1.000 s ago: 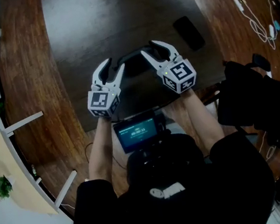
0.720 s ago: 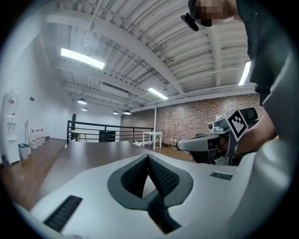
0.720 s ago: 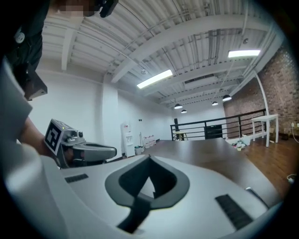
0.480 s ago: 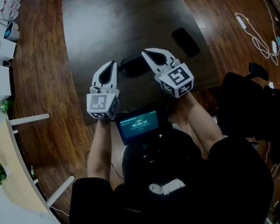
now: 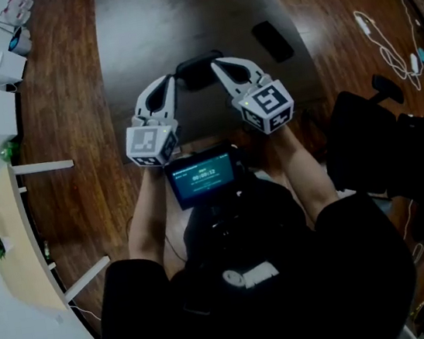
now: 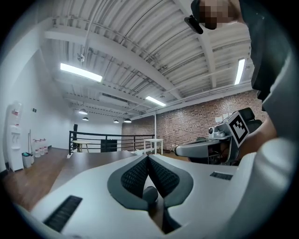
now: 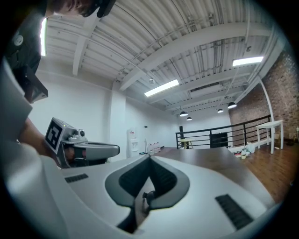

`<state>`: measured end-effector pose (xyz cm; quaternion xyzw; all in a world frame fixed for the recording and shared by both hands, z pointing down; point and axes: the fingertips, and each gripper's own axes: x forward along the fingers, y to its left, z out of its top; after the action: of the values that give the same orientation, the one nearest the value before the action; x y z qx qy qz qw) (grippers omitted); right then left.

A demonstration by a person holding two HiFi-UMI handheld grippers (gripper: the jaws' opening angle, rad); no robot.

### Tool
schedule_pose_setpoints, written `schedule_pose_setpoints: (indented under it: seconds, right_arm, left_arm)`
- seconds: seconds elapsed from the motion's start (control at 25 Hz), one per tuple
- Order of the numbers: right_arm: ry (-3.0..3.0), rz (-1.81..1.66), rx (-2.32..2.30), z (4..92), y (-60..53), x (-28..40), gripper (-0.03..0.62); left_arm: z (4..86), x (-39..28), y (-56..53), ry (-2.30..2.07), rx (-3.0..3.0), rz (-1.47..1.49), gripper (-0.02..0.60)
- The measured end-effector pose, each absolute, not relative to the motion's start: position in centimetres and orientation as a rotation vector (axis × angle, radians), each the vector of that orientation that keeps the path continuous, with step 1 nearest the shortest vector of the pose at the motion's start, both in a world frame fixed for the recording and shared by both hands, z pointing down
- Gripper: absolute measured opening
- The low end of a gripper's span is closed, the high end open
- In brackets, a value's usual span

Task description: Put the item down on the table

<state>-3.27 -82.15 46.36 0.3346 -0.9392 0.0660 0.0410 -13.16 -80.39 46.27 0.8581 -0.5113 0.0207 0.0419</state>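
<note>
blending into table (image 5: 137, 26), dark item (image 5: 198, 71) indistinct

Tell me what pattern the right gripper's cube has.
The cube bears black-and-white square markers, clearest in the head view.

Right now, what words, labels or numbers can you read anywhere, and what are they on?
Nothing reads cleanly.
Screen at the person's chest: lit lines of characters, too blurred to quote.
Left cube and right cube: black square patterns, no words.
Water dispenser: red label, too small.
</note>
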Motion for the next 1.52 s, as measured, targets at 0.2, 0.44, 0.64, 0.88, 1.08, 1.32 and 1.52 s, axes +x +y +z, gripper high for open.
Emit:
schedule_pose_setpoints:
  seconds: [0.2,0.44,0.64,0.88,1.08,1.32,1.52]
  right_arm:
    - [-2.868,0.151,1.034,45.4,-77.6,-3.7,0.003]
    - [-2.841,0.046,1.139,44.4,-70.2,-3.9,0.003]
    - [-2.829,0.032,1.192,42.9,-60.3,-4.8,0.003]
    - [-2.845,0.029,1.156,42.0,-50.0,-6.5,0.003]
    - [-2.894,0.014,1.154,40.2,-45.3,-7.0,0.003]
    - [-2.912,-0.007,1.186,38.5,-42.3,-6.2,0.003]
    - [-2.908,-0.002,1.204,37.8,-39.1,-4.8,0.003]
  left_arm:
    - [44.4,-12.9,-76.0,-1.544,2.645,-0.003,0.002]
    - [43.6,-13.7,-68.2,-1.628,2.652,0.008,0.002]
    - [41.7,-15.9,-58.7,-1.76,2.576,-0.058,0.001]
    - [40.6,-16.8,-48.7,-1.802,2.567,-0.046,0.002]
    - [39.2,-16.8,-43.7,-1.831,2.599,-0.013,0.002]
    - [37.9,-16.3,-40.3,-1.835,2.62,-0.001,0.002]
    - [37.1,-15.0,-37.3,-1.811,2.624,-0.03,0.002]
